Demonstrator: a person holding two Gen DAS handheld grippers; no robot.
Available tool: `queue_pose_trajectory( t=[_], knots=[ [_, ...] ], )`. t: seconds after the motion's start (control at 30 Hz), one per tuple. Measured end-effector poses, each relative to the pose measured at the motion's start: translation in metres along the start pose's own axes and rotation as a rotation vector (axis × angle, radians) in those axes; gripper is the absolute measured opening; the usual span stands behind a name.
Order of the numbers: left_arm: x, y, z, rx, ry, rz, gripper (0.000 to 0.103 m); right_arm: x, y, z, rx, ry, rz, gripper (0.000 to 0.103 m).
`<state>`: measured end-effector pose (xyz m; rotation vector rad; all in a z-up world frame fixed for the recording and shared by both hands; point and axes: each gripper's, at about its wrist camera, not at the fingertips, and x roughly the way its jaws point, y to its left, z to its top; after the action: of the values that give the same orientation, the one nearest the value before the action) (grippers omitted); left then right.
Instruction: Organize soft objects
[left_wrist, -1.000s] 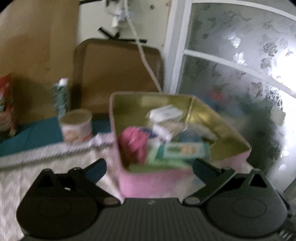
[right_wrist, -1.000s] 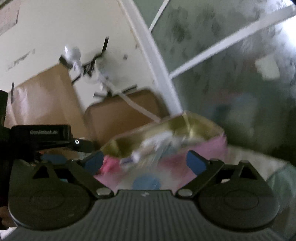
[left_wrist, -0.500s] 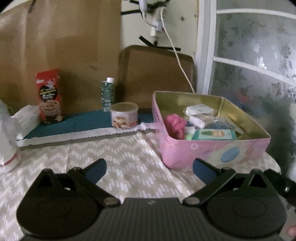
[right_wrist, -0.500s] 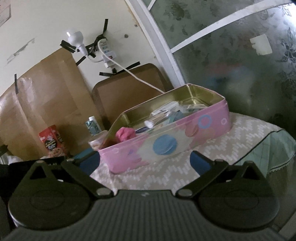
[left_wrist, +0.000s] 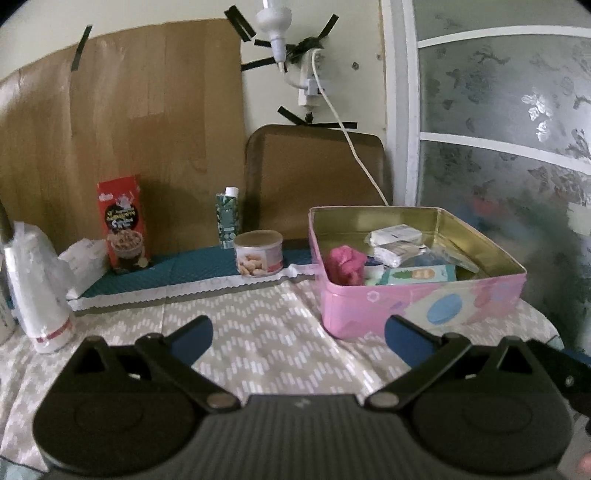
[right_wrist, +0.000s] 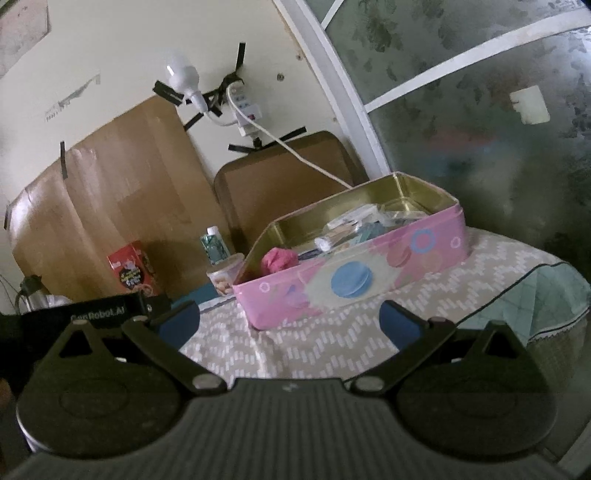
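We hold the left gripper and right gripper spread wide (both empty) below the pink tin at right of centre.

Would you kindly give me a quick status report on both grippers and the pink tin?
Both hand-held grippers open, empty. Pink tin lidless, pink soft item and packets inside. Nothing between grippers and tin.

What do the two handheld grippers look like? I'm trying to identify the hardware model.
Both the left gripper and the right gripper share one build: a dark grey ribbed body, two round black discs, black linkage arms with silver pivots, and blue pads on the fingers. White lettering marks the left gripper's side, seen from the right camera.
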<state>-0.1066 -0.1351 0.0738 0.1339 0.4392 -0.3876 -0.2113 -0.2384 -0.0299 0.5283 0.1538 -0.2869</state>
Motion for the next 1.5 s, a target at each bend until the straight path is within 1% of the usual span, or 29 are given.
queue_pose_trajectory(
  t=[0.07,0.2,0.33,0.57,0.73,1.07,1.5],
  knots=[
    [-0.006,-0.006,-0.001,0.013,-0.02,0.013,0.103,-0.005,-0.003,0.001,0.007,-0.01,0.003,0.103],
    [-0.012,-0.016,-0.001,0.038,-0.008,0.029,0.103,-0.01,-0.013,0.002,0.022,-0.02,0.009,0.103],
    [-0.016,-0.023,-0.003,0.056,-0.014,0.051,0.103,-0.009,-0.019,0.004,0.034,-0.013,0.011,0.103],
    [-0.015,-0.023,-0.006,0.049,0.024,0.035,0.103,-0.01,-0.026,0.005,0.031,-0.019,0.012,0.103],
    [-0.011,-0.022,-0.011,0.043,0.041,0.036,0.103,-0.009,-0.026,0.005,0.034,-0.013,0.011,0.103],
    [-0.005,-0.024,-0.027,0.041,0.11,0.043,0.103,-0.008,-0.021,0.002,0.024,-0.006,0.009,0.103],
    [-0.004,-0.024,-0.033,0.068,0.129,0.039,0.103,-0.006,-0.015,-0.002,0.02,0.012,0.012,0.103]
  ],
)
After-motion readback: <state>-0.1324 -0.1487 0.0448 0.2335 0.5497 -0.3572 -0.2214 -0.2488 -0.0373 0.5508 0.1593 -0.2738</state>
